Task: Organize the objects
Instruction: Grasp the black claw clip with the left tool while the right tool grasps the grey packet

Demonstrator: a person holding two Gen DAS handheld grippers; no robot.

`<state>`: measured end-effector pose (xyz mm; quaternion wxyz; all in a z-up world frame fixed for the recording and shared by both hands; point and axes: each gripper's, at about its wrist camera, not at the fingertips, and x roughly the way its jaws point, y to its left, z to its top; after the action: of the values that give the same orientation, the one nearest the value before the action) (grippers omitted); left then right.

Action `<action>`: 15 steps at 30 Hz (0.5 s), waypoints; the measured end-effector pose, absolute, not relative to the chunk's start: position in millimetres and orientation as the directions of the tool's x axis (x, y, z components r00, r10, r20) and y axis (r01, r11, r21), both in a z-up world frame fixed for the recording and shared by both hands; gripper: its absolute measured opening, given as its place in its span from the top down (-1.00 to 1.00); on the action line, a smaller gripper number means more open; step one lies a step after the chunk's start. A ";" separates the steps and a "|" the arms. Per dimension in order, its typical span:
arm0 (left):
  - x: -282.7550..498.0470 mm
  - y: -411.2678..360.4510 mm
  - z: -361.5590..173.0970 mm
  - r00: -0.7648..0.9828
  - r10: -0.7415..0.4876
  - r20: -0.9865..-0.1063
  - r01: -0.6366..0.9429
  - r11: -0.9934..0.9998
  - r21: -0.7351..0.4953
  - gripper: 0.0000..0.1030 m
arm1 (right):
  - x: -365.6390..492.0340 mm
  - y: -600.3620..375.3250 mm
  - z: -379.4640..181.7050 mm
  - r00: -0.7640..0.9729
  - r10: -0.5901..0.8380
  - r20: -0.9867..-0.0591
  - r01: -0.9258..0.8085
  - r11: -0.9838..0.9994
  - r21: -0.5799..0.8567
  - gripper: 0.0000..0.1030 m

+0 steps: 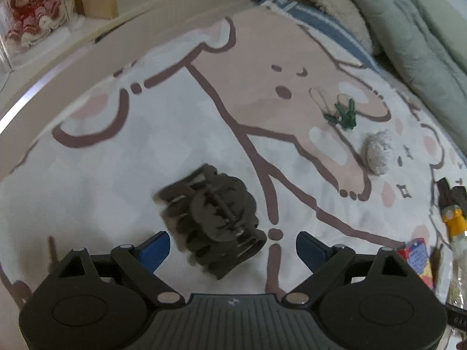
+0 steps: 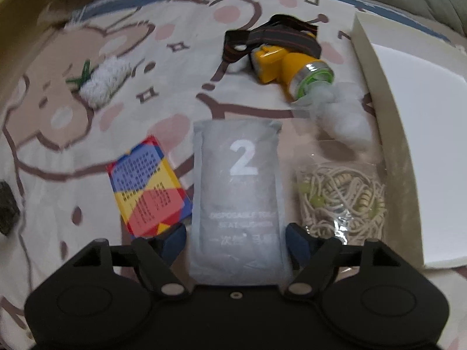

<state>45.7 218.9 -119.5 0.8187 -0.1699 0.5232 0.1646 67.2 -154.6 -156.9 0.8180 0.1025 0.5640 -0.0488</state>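
In the left wrist view my left gripper (image 1: 233, 248) is open, its blue fingertips either side of a dark brown hair claw clip (image 1: 213, 223) lying on the cartoon bedsheet (image 1: 116, 160). In the right wrist view my right gripper (image 2: 235, 240) is open around the near end of a grey packet (image 2: 239, 192) marked "2" that lies flat on the sheet. A colourful card box (image 2: 149, 186) lies left of the packet. A clear bag of beige cord (image 2: 341, 198) lies right of it. A yellow headlamp (image 2: 286, 58) with a dark strap lies further away.
An open white box (image 2: 408, 145) stands at the right edge. White stuffing (image 2: 341, 110) lies by the headlamp. A white fuzzy ball (image 1: 379, 151) and a small green clip (image 1: 344, 113) lie further out. A grey-green quilt (image 1: 408, 23) is bunched at the back. A boxed doll (image 1: 29, 14) stands far left.
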 end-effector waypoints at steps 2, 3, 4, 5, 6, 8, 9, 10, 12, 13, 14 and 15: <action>52.4 213.7 -125.0 0.375 0.101 -0.922 -0.452 0.888 -0.086 -0.81 | 68.2 -150.5 -160.7 0.347 0.021 -0.938 0.179 0.980 0.088 -0.49; 55.1 213.5 -126.8 0.370 0.107 -0.923 -0.450 0.890 -0.078 -0.81 | 68.9 -148.5 -161.6 0.342 0.014 -0.940 0.170 0.982 0.077 -0.49; 56.9 214.1 -128.1 0.366 0.118 -0.923 -0.448 0.892 -0.064 -0.81 | 68.7 -146.2 -161.7 0.339 0.008 -0.941 0.159 0.985 0.065 -0.50; 57.9 216.0 -129.4 0.361 0.136 -0.922 -0.447 0.894 -0.043 -0.81 | 67.8 -144.4 -161.9 0.334 0.012 -0.943 0.145 0.987 0.064 -0.50; 58.0 219.0 -131.0 0.352 0.163 -0.922 -0.449 0.893 -0.014 -0.81 | 66.5 -143.2 -162.0 0.328 0.020 -0.945 0.134 0.989 0.068 -0.49; 56.8 229.3 -135.2 0.332 0.185 -0.925 -0.461 0.887 0.012 -0.93 | 63.9 -140.6 -161.3 0.323 0.029 -0.946 0.117 0.991 0.071 -0.39; 55.2 237.1 -137.6 0.328 0.164 -0.930 -0.468 0.884 -0.009 -0.97 | 61.6 -140.6 -159.9 0.322 0.036 -0.946 0.111 0.991 0.075 -0.36; 52.4 245.8 -139.3 0.324 0.136 -0.936 -0.482 0.875 -0.040 -0.97 | 60.1 -140.4 -158.7 0.323 0.045 -0.945 0.109 0.990 0.084 -0.31; 46.7 256.5 -138.7 0.318 0.114 -0.941 -0.502 0.862 -0.065 -0.97 | 59.3 -139.7 -158.0 0.323 0.057 -0.945 0.111 0.989 0.098 -0.25; 44.0 259.9 -137.6 0.313 0.110 -0.943 -0.505 0.860 -0.067 -0.97 | 59.0 -138.4 -157.6 0.322 0.064 -0.945 0.109 0.989 0.104 -0.24; 41.3 262.1 -136.7 0.310 0.105 -0.945 -0.507 0.859 -0.070 -0.97 | 57.3 -136.7 -156.4 0.318 0.074 -0.945 0.104 0.988 0.113 -0.24; 38.8 264.7 -136.2 0.306 0.099 -0.947 -0.510 0.857 -0.075 -0.97 | 55.4 -134.5 -155.7 0.313 0.084 -0.946 0.101 0.988 0.121 -0.24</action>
<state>38.8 264.7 -136.2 0.7865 -0.1849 0.5566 0.1935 55.4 -134.5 -155.7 0.8063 0.0788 0.5862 -0.0053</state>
